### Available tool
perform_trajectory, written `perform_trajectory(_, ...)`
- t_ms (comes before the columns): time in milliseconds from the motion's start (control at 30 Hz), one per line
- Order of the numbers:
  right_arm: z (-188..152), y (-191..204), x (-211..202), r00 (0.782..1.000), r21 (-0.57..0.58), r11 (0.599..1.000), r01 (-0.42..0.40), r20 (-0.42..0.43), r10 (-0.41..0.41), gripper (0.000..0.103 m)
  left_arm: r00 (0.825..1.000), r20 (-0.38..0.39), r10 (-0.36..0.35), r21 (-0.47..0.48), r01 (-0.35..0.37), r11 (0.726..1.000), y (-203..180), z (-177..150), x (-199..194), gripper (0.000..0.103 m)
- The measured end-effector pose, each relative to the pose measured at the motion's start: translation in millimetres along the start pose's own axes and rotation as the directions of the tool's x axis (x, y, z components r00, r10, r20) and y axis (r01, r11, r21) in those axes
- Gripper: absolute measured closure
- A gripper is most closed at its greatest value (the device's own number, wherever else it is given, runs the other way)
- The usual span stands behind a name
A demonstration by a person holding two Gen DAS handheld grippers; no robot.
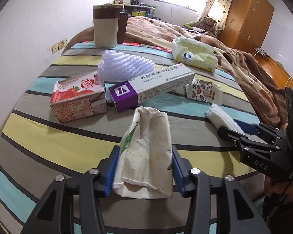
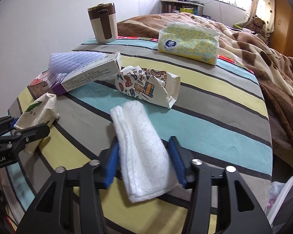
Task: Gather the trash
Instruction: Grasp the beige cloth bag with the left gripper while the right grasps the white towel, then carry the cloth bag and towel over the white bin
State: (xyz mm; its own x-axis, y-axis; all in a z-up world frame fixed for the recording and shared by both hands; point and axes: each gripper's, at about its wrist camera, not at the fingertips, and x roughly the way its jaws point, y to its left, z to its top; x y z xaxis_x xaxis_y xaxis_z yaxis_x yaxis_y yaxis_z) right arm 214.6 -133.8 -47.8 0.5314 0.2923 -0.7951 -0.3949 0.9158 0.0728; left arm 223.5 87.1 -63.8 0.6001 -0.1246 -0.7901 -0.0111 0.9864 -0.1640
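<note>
My left gripper (image 1: 145, 156) is shut on a crushed beige paper cup (image 1: 146, 146), held just above the striped bedsheet (image 1: 48, 146); the cup also shows in the right wrist view (image 2: 39, 113). My right gripper (image 2: 144, 148) is shut on a folded white cloth pad (image 2: 142, 152), also seen in the left wrist view (image 1: 222, 119). Further back lie a red strawberry milk carton (image 1: 78, 97), a purple-and-white medicine box (image 1: 150, 85), a white foam net (image 1: 125, 64) and a crushed patterned paper cup (image 2: 146, 85).
A brown-and-cream mug (image 2: 103, 23) and a yellow tissue pack (image 2: 187, 41) stand at the back of the sheet. A brown blanket (image 2: 273, 68) covers the bed to the right. A white bin with a bag (image 2: 287, 200) sits at the lower right.
</note>
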Motion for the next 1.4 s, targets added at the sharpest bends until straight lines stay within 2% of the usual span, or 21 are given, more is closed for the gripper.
perform_trajectory(133, -1.6, 1.0, -2.9, 1.0, 0.006, 1.0, -0.001, 0.009, 0.001, 0.07, 1.0, 0.008, -0.001, -0.006, 0.001, 1.0, 0.9, -0.7, -3.4, 0.061)
perform_trajectory(300, -3.9, 0.8, -9.4, 1.0, 0.023, 1.0, -0.006, 0.026, 0.005, 0.073, 1.0, 0.02, -0.006, -0.009, 0.006, 1.0, 0.2, -2.5, -9.6, 0.063)
perform_trajectory(867, -19.0, -11.7, -58.5, 0.992, 0.102, 0.995, -0.009, 0.13, -0.004, 0.073, 0.994, 0.092, -0.057, 0.058, 0.052, 0.997, -42.0, -8.5, -53.8, 0.063)
perform_trajectory(1400, -49.8, -44.9, -122.6, 0.97, 0.202, 0.979, 0.04, 0.227, -0.086, 0.073, 0.978, 0.146, -0.152, 0.182, 0.125, 0.975, -111.3, -22.2, -97.7, 0.063)
